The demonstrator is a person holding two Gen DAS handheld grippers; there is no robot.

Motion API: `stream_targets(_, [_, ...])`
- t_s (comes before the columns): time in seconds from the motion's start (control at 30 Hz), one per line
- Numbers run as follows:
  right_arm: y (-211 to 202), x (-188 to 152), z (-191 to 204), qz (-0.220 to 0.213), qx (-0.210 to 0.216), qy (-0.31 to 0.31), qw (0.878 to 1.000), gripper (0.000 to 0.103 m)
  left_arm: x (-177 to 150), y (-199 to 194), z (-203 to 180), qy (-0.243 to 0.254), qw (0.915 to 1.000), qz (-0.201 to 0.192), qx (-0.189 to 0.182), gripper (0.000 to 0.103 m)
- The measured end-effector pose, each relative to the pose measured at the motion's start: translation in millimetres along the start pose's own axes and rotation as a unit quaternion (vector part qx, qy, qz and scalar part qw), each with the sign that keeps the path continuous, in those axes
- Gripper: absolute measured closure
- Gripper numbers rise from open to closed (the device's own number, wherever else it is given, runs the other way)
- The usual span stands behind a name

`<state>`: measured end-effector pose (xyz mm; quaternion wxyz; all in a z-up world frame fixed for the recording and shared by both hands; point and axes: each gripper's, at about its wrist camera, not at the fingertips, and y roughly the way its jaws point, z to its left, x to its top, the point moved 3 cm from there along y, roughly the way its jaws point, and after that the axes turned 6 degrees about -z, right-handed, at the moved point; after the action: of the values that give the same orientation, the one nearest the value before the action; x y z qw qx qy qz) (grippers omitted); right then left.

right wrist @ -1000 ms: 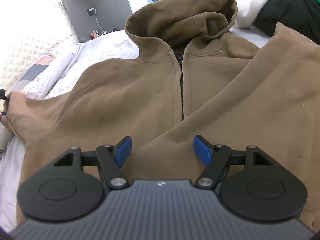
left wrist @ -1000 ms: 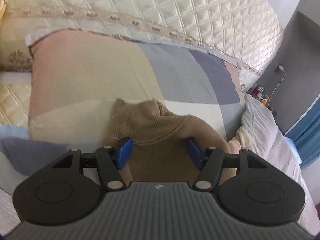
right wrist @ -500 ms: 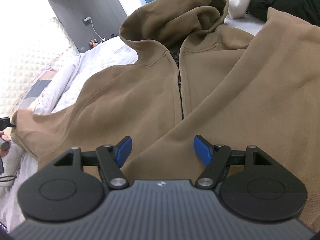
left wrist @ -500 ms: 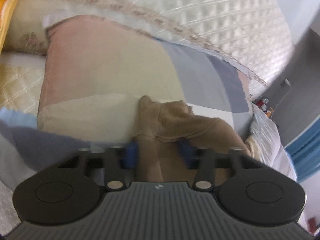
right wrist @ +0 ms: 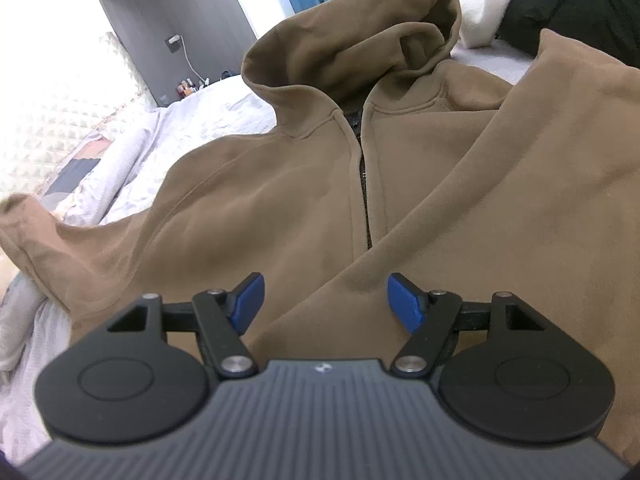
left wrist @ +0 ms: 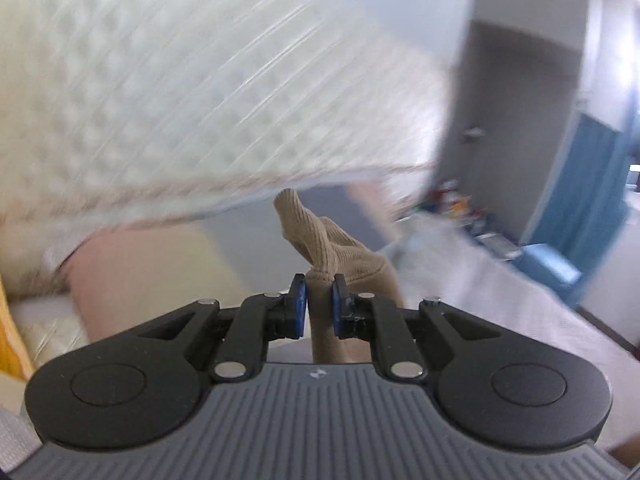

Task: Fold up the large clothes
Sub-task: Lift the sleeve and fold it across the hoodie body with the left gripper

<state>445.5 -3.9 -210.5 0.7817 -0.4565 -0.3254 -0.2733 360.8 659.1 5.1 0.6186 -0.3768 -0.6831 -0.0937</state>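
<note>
two grippers work over a bed (right wrist: 224, 116) where a brown zip hoodie (right wrist: 256, 208) lies spread face up, its hood (right wrist: 352, 52) toward the far side and the zipper (right wrist: 365, 184) running down the middle.

the left gripper (left wrist: 319, 300) has its blue pads (left wrist: 298, 300) closing on the ribbed cuff (left wrist: 316, 236) of one sleeve; the brown fabric sits squeezed between them, the cuff end sticking up past the fingertips and the sleeve hanging down below. everything behind it is smeared with motion blur: a quilted cream headboard (left wrist: 160, 92), a pillow (left wrist: 152, 272) in pink and pale blocks under it, a grey wall section (left wrist: 516, 120) and a blue curtain (left wrist: 596, 184) off to the right.

the right gripper (right wrist: 324, 302) hovers low over the hoodie's front with its jaws spread wide and nothing between them; under it a fold of brown cloth (right wrist: 520, 216) lies across the right half of the body. in this view the sleeve (right wrist: 36, 228) at the left edge of the bed is drawn up off the white bedding, its end rising toward the picture's left edge. a white garment (right wrist: 480, 8) and a black one (right wrist: 568, 4) lie at the far right corner of the bed, beyond the hood.
</note>
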Motion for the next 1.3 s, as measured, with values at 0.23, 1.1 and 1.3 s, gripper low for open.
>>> stream_targets(0.23, [-28.0, 4.9, -5.6, -0.024, 0.016, 0.004, 1.0, 0.031, 47.3, -117.4, -104.2, 0.045, 0.9921, -0.046, -0.108, 0.089])
stream_targets(1.1, [-166.3, 28.7, -101.1, -0.17, 0.075, 0.101, 0.977, 0.031, -226.5, -445.4, -347.0, 0.133, 0.9402, 0.014, -0.313, 0.089])
stream_targets(1.3, [-177.1, 23.5, -138.1, -0.183, 0.047, 0.124, 0.974, 0.031, -363.4, -450.7, -369.8, 0.156, 0.9221, 0.088, -0.343, 0.089])
